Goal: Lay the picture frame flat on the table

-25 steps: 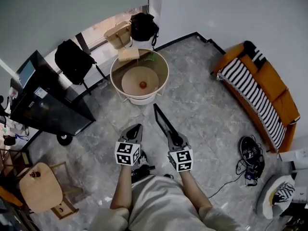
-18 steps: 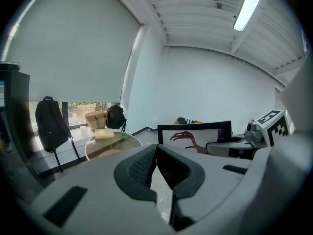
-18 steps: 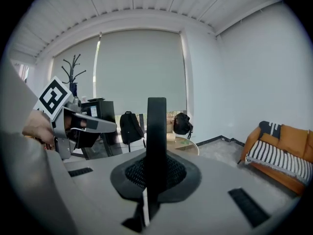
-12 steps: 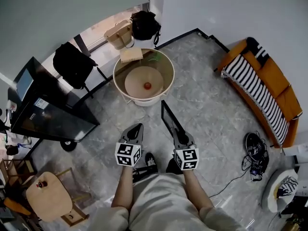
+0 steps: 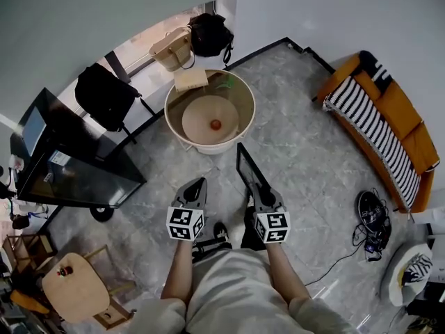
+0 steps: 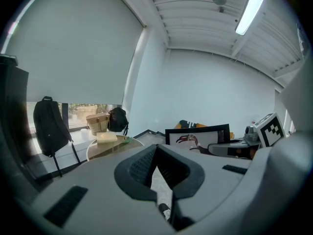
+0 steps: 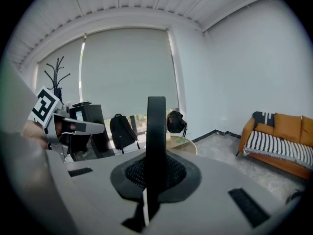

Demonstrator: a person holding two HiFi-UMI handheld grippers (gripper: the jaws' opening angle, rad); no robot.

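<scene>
The right hand-held gripper [image 7: 156,173] was clamped on the bottom edge of the frame [image 7: 156,126], which stood upright and edge-on between its jaws. From the head view, the frame [image 5: 245,165] hung over the floor [image 5: 299,138], its far end near the rim of the round worktop [image 5: 169,110] but not on it. The left hand-held gripper [image 6: 156,153] was beside it, jaws meeting at the tips with nothing between them. A small red thing [image 5: 215,124] lay on the worktop.
</scene>
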